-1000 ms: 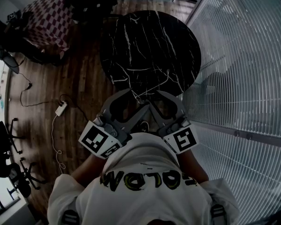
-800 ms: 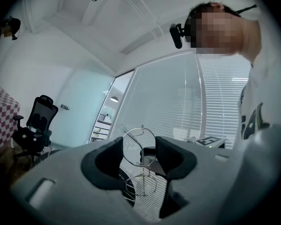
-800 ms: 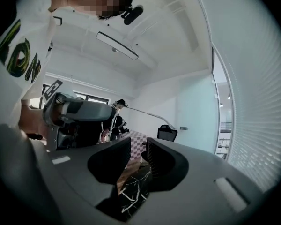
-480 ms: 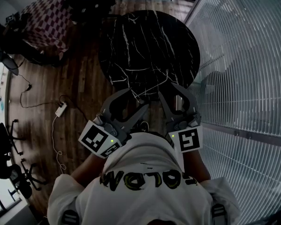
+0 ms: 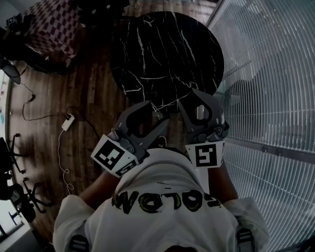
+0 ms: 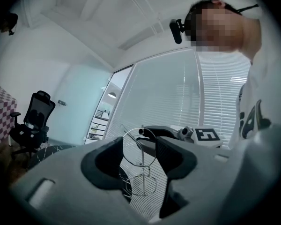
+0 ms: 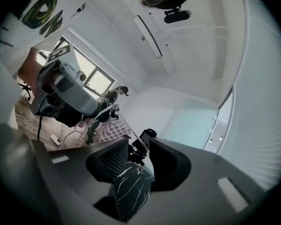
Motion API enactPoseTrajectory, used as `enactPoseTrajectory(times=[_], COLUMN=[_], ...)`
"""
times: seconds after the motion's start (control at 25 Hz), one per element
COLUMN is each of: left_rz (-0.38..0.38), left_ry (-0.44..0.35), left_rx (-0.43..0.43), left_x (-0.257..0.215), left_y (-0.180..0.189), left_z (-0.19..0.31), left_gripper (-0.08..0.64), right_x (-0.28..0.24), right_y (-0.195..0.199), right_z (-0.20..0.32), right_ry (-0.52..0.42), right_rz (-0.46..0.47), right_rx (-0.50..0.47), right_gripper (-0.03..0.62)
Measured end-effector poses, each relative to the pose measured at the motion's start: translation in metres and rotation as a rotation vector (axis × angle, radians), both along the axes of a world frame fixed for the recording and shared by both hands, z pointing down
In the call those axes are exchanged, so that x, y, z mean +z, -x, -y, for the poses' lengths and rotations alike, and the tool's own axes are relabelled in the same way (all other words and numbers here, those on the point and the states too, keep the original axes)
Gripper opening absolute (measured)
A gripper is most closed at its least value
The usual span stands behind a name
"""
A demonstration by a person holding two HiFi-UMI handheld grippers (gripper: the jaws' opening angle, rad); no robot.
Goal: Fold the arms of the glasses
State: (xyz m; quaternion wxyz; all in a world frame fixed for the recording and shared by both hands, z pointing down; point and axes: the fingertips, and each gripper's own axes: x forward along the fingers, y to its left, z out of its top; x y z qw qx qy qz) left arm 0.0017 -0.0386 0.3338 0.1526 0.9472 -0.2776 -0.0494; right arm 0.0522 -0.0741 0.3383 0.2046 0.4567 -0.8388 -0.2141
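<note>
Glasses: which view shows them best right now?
The left gripper view: the glasses stand between the left gripper's jaws, both wire rims clear. The head view shows only faint wire; the right gripper view, just one thin arm.

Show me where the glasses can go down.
The round marble table is bare across its centre, far rim, left side by the wood floor and right side by the blinds. Only its near edge is crowded: the left gripper holds the glasses there, the right gripper beside it.
</note>
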Motion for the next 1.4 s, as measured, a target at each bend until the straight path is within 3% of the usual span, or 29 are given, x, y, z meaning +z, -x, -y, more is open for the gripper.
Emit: enactPoseTrajectory(times=[0.16, 1.4], left_rz=[-0.001, -0.005], left_ry=[-0.005, -0.044], left_rx=[-0.008, -0.067], left_x=[0.000, -0.007], left_y=[0.000, 0.019], left_z=[-0.001, 0.016], left_gripper=[0.218, 0.218], right_x=[0.001, 0.043], right_y=[0.004, 0.038], right_z=[-0.001, -0.023], right_ry=[-0.018, 0.096], right_rz=[-0.013, -0.101], right_rx=[-0.007, -0.137], right_gripper=[0.144, 0.137])
